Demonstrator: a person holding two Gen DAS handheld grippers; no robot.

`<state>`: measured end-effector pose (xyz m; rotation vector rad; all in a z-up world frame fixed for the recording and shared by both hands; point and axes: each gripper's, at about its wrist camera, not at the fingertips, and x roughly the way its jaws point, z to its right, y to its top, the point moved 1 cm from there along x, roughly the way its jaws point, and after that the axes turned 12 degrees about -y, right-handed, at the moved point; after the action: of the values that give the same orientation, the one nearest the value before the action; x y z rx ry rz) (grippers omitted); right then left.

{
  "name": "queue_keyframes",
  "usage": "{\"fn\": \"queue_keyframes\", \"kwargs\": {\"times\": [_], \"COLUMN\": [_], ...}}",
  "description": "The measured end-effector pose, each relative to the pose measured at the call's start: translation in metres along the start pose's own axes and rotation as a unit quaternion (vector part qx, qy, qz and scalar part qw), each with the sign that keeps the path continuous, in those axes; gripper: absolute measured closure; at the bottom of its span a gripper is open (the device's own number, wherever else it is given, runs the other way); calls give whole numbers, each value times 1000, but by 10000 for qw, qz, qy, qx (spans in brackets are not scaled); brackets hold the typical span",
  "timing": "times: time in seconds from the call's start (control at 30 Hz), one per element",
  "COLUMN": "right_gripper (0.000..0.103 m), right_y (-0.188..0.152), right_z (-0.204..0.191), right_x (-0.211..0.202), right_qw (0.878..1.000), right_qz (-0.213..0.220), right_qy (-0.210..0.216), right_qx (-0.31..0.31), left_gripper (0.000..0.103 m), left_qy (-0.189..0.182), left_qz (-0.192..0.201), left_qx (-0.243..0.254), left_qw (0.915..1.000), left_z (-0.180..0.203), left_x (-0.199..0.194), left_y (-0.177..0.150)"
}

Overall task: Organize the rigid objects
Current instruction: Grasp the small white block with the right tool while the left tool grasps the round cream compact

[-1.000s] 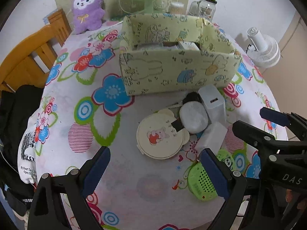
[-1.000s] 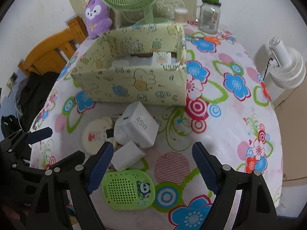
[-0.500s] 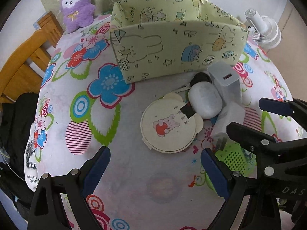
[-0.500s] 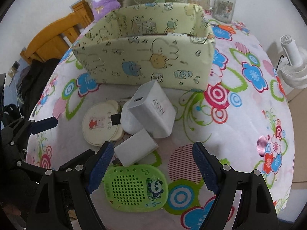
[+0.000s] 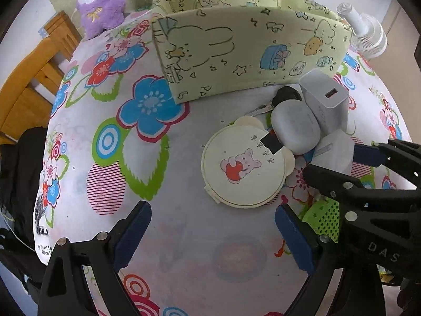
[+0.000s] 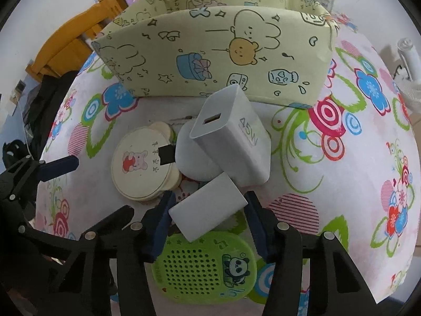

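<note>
The flowered tablecloth (image 5: pixel 147 110) fills the field beneath both of my tongs; its widest bare stretch lies ahead and to the left of my left tongs (image 5: pixel 210 234), which point steeply down with jaws wide apart and nothing between them. Beyond both tongs stands the pale green cartoon-printed box (image 6: pixel 210 60), its near wall upright and just behind the cluster of small things. To the far left, past the cloth's edge, a wooden chair (image 5: pixel 31 79). Just ahead of my left tongs, the round cream case (image 5: pixel 242 166) with a rabbit picture, lying flat, with bare cloth on its left side. Beyond my right tongs (image 6: pixel 208 210), the large white 45W charger (image 6: pixel 236 137), leaning on a white rounded pod (image 6: pixel 194 160). Directly under my right tongs, nearest me, the green perforated panda case (image 6: pixel 205 266). Between my right tongs' jaws, the small white charger block (image 6: pixel 208 208), tilted, resting on the green case's far edge; the jaws are closing, and both blue pads (image 6: pixel 160 221) stand at its sides, seemingly in contact. To the right of these tongs, open cloth.
</note>
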<state>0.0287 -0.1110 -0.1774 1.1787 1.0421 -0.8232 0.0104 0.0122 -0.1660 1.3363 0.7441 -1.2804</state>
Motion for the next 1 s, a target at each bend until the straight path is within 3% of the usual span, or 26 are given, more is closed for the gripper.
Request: {"fn": "queue_keyframes", "kwargs": {"times": [0.43, 0.9, 1.0], "right_gripper": [48, 48, 48], "right_y": [-5, -6, -4], "right_z": [38, 58, 59], "right_x": [0, 2, 3], "right_qw": [9973, 9945, 9943], "right_qz": [-70, -116, -123], "right_qy": [-444, -532, -558], "right_qx": [577, 890, 901], "left_gripper": [6, 5, 18], "left_qy": [-294, -269, -260], "left_qz": [-94, -202, -188], "left_qx": [121, 372, 300], "left_qw": [9995, 9987, 9990], "left_z": [5, 19, 19], "left_x": [18, 38, 37], "left_y": [23, 44, 55]}}
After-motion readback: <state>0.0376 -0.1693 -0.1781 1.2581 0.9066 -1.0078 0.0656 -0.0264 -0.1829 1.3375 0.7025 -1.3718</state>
